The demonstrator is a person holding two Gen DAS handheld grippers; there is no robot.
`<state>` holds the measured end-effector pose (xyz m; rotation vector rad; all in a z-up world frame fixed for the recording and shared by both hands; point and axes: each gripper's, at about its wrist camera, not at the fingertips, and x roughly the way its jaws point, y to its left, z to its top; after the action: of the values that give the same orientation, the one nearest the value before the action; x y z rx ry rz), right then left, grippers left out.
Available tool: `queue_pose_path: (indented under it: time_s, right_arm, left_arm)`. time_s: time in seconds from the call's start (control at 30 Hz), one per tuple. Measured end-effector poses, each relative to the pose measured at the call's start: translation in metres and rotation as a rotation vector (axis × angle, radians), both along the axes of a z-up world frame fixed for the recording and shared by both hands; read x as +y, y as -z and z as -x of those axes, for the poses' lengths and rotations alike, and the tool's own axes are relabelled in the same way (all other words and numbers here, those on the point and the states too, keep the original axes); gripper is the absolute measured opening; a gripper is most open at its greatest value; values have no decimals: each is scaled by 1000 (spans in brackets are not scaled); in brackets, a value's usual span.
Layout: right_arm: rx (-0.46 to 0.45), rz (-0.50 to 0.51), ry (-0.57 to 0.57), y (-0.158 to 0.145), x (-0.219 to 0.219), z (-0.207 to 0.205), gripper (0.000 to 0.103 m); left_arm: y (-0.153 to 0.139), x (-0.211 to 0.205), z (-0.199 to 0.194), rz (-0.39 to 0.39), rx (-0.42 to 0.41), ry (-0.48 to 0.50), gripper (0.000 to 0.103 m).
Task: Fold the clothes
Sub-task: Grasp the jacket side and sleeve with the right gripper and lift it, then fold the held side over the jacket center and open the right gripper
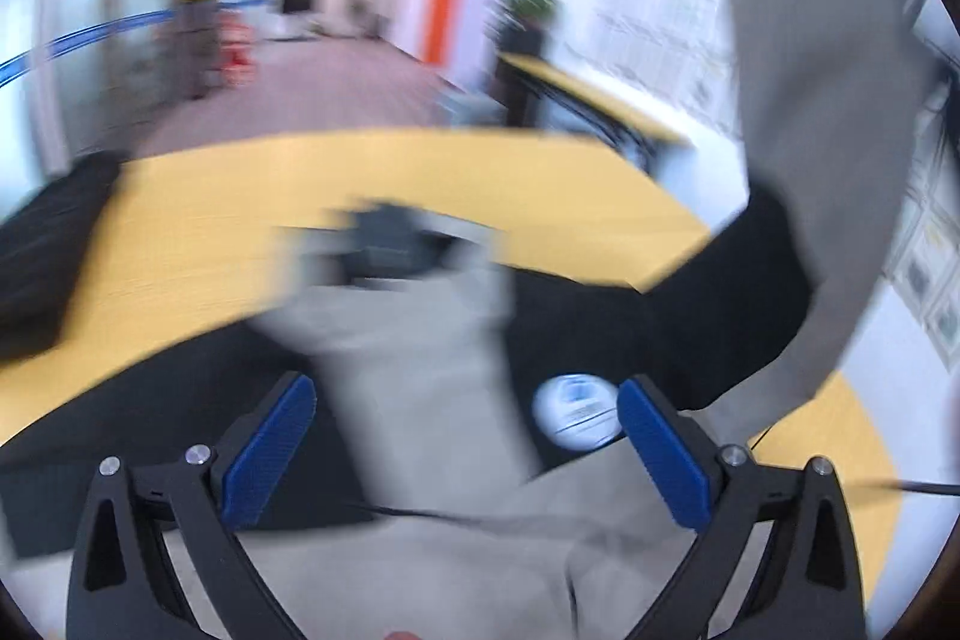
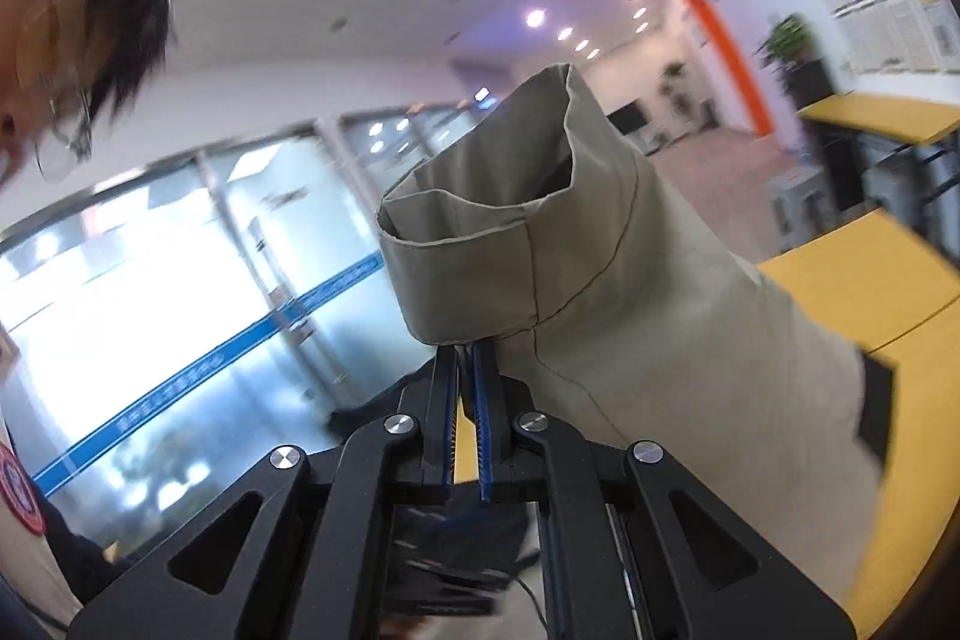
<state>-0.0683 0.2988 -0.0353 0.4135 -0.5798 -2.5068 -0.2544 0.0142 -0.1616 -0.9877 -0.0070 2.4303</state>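
Note:
A beige garment hangs in the air with my right gripper shut on the hem of one open cuff. In the left wrist view the same beige garment lies blurred across a black mat on the yellow table, and one part of it rises up the right side of the frame. My left gripper stands open above the cloth, its blue pads wide apart with nothing pressed between them.
A dark bag or cloth lies at the table's left end. A round white label sits on the mat. A thin black cable crosses the garment. A person's head is close at upper left. Another yellow table stands behind.

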Motion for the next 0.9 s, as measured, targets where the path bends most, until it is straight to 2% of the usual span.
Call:
queue_pose_path:
  time_s: [0.1,0.23,0.37,0.47,0.63,0.67,0.7,0.77,0.83,0.9]
  right_arm:
    - [-67,-54,-118,43,-82,30,5]
    - [-185,-192,-251,134,-175,61,5]
    - [-346,-282,-350,223,-234,77,4]
    - [-388,-340,-403,250,-262,76,5]
    - [-436,-396,-444,267,-288,76,11]
    - [-426,-376,-427,258,-283,70,20]
    - [-409,-350,-399,244,-275,60,48]
    - [-370,-301,-334,217,-253,43,73]
    - [-351,-288,-240,198,-207,33,76]
    - [-365,-303,-144,191,-150,27,78]
  left_arm:
    - [-42,-115,-39,27,9,-113,103]
    - [-62,-215,-75,132,-6,-183,103]
    - [-60,-267,-90,153,-37,-142,103]
    - [-55,-282,-85,101,-38,-106,103]
    - [-47,-262,-70,32,-12,4,103]
    - [-50,-254,-71,19,-4,31,103]
    - [-49,-240,-66,-1,2,71,103]
    - [-44,-213,-54,-41,-5,146,103]
    - [-30,-185,-39,-90,-46,214,103]
    - [-10,-150,-26,-106,-76,275,103]
